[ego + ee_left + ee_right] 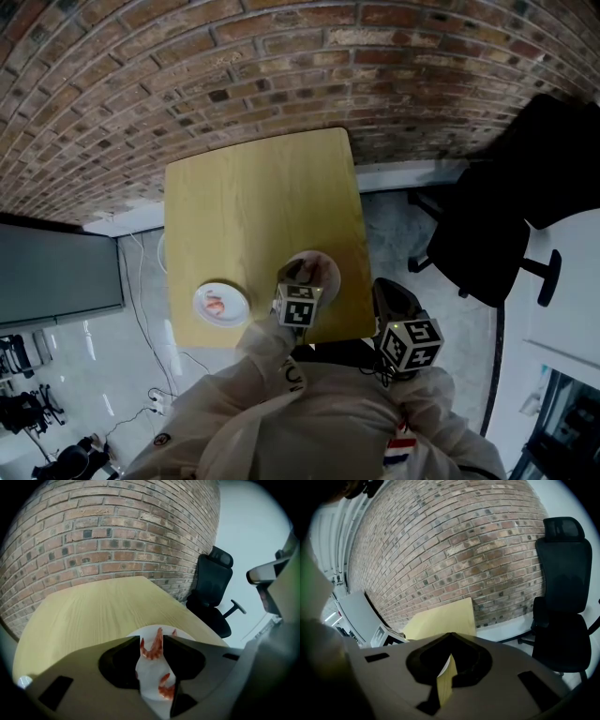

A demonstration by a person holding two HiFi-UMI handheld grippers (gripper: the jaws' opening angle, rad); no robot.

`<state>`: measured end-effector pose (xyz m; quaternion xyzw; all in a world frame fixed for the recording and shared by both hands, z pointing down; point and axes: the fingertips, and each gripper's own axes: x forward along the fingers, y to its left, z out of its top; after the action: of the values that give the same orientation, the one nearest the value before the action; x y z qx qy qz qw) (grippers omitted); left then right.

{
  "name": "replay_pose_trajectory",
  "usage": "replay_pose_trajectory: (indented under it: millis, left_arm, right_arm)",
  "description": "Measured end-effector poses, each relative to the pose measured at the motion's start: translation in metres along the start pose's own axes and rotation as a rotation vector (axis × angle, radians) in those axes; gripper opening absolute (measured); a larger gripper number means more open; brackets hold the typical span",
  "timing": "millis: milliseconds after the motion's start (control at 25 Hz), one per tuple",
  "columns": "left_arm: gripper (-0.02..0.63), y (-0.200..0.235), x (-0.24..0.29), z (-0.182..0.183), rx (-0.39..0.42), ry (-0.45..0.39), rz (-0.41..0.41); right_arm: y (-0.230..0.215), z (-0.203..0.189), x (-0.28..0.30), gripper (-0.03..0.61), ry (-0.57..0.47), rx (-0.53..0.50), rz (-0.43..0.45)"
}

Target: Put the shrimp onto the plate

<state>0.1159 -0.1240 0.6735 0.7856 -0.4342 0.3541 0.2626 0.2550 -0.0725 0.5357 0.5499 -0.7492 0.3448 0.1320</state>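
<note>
My left gripper (305,274) hangs over a white plate (328,262) near the table's front edge. In the left gripper view its jaws (152,641) stand shut on a curled orange shrimp (152,648), which touches both tips. Below it a second shrimp (165,688) lies on the white plate (151,673), and the tip of another shrimp (174,632) peeks over the right jaw. A smaller white plate (204,302) to the left carries one shrimp (217,305). My right gripper (394,300) is held off the table's front right corner; its jaws (450,637) meet with nothing between them.
The light wooden table (253,206) stands against a brick wall (187,66). A black office chair (487,234) is on the floor to the right. A grey cabinet (56,272) stands to the left, with cables on the floor beside it.
</note>
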Motion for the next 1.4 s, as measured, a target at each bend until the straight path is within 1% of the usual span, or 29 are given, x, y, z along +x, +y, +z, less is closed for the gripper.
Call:
replay_pose_trajectory:
  millis: [360,520,720,960,1400]
  left_arm:
    - [0.153,0.004,-0.013,0.002,0.001,-0.039,-0.008]
    - [0.153,0.009,-0.027,0.001,0.005,-0.053,-0.003]
    - [0.153,0.028,-0.054,-0.007,-0.005,-0.083,0.012]
    - [0.149,0.052,-0.085,-0.022,-0.009,-0.098,0.027]
    - [0.103,0.104,-0.144,-0.059,-0.012,-0.114,0.072]
  right_arm:
    - [0.014,-0.002,-0.003,0.023,-0.005,-0.016,-0.003]
    - [0.027,-0.001,-0.002,0.023,-0.009,-0.026,0.005]
    - [0.059,-0.006,0.005,0.023,-0.003,-0.046,0.032]
    - [0.102,-0.014,0.009,0.023,-0.007,-0.061,0.055]
    - [0.176,-0.033,0.011,0.023,-0.026,-0.066,0.081]
